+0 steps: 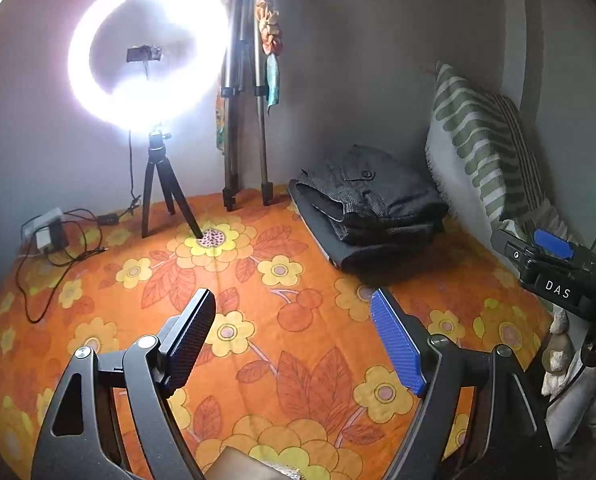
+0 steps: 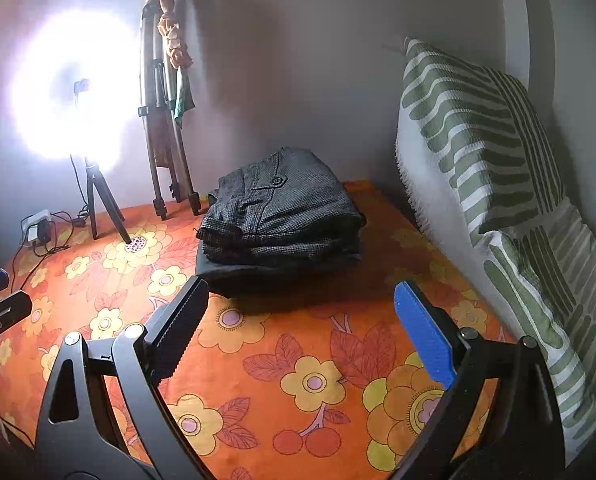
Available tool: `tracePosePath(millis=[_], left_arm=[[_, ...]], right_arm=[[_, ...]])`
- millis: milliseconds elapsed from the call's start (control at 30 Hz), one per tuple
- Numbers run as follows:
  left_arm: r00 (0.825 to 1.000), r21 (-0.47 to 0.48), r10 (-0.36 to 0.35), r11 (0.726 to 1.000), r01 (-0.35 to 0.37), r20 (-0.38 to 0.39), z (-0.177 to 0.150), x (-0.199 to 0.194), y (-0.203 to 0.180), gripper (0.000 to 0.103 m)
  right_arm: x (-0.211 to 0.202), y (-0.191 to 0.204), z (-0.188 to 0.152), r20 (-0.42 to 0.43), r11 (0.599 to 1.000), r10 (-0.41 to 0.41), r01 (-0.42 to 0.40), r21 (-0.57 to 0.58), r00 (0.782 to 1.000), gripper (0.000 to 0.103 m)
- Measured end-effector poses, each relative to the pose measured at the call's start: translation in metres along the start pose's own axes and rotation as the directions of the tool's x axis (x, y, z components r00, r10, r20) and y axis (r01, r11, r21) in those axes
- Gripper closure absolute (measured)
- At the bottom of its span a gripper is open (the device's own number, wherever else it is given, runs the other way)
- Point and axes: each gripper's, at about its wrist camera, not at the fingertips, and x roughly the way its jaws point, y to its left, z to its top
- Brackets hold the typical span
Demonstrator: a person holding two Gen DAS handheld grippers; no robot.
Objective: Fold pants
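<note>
Across both views: bed covered by an orange sheet with yellow flower print [image 1: 282, 320] [image 2: 290, 360]. Green-and-white striped pillows [image 1: 486, 148] [image 2: 494, 152] lean on the wall along its right edge. Folded dark grey checked pants [image 1: 374, 196] [image 2: 282, 212] lie in a stack at the far side of the bed, just beside the pillows, on top of a flat dark folded cloth [image 1: 322, 232] [image 2: 218, 276]. Lit ring light on a small black tripod [image 1: 146, 48] [image 2: 70, 88] stands far left; a folded metal tripod with cloth scraps hung on it [image 1: 242, 92] [image 2: 162, 112] leans on the wall next to it. White power adapter with black cables [image 1: 46, 232] [image 2: 38, 228] at the far-left edge.

Left hand-held gripper [image 1: 294, 344]: fingers apart, nothing between them, over bare sheet, well short of the pants. Right hand-held gripper [image 2: 302, 328]: fingers apart, holding nothing, pants near, straight ahead.
</note>
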Motion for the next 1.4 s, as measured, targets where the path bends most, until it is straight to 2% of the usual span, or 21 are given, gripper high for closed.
tracePosePath(millis=[1400], left_arm=[[1.000,0.019,0.000,1.000,0.000,-0.003,-0.0030,-0.0023,-0.0023,0.023]], right_arm=[[0.0022,0.0068,0.0075,-0.001,1.000,0.020,-0.020,-0.014,1.000,0.007]])
